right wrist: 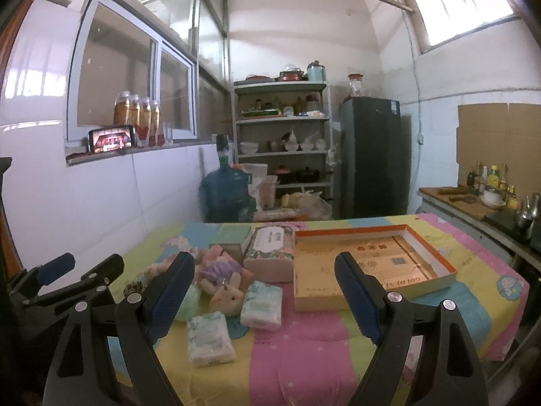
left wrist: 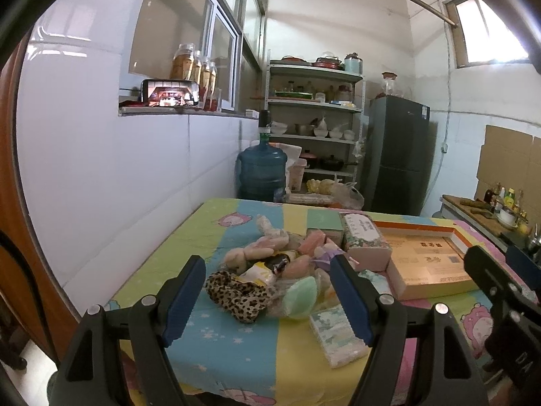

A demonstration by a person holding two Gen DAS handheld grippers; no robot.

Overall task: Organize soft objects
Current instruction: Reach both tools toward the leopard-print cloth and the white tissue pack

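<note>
Left gripper (left wrist: 267, 291) held spread wide, nothing gripped, above near table edge. Right gripper (right wrist: 265, 291) likewise spread, empty. Tissue pack (right wrist: 210, 338) lain nearest on tablecloth (right wrist: 304, 345); second pack (right wrist: 262, 304) just behind. Leopard-print cloth (left wrist: 233, 292) and green sponge (left wrist: 301, 296) seen at front of soft-toy pile (left wrist: 270, 250). Tissue box (right wrist: 270, 248) beside pile; shallow orange-rimmed box (right wrist: 368, 264) to right. Water jug (left wrist: 262, 169) beyond table.
</note>
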